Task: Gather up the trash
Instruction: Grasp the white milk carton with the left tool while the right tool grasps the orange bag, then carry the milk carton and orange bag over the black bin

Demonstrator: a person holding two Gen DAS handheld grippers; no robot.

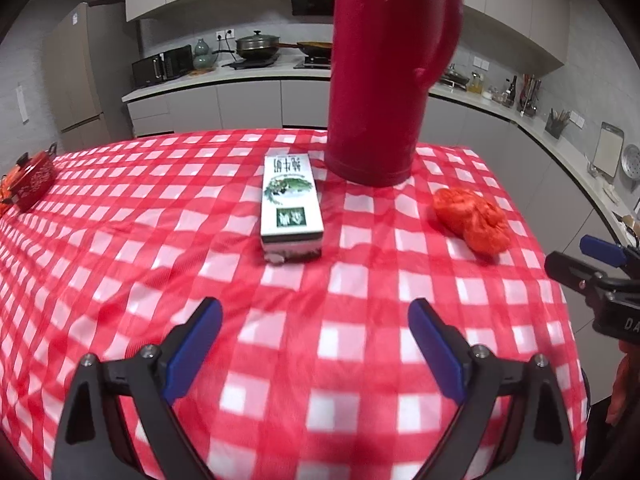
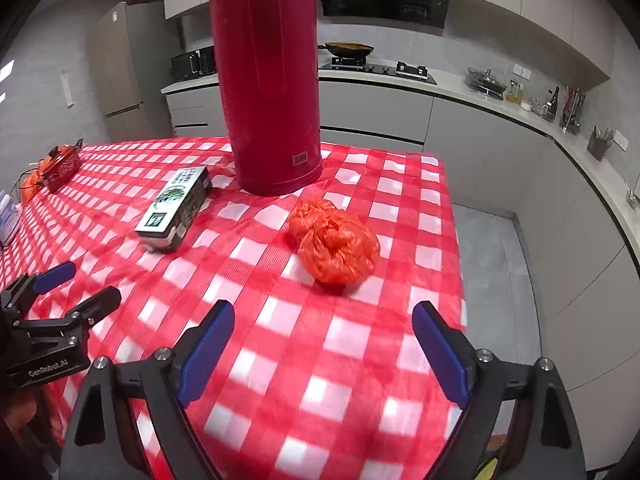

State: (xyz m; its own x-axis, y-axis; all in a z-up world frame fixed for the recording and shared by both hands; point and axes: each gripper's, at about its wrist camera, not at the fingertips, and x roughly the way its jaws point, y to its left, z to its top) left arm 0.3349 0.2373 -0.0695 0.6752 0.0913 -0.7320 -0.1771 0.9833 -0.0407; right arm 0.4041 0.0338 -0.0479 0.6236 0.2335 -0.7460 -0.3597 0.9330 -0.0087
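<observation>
**Both grippers open above table, trash untouched**

A table [image 1: 120, 208] in red-white checked cloth is seen. A red thermos [image 1: 380, 80] stands near the far edge. A green-white carton [image 1: 290, 204] lies flat toward the middle, just beside the thermos. A crumpled orange plastic bag [image 2: 334, 240] lies near the right edge. Left gripper [image 1: 316, 344] and right gripper [image 2: 324, 348] are held over the near edge, jaws wide, nothing between them.

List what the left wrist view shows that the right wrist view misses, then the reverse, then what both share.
Only the left wrist view: a lidded pot and a vase on the back counter. Only the right wrist view: the bare floor beside the table and a white container at the left edge. Both: the red thermos, the green-and-white box, the crumpled orange bag and the checked tablecloth.
</observation>
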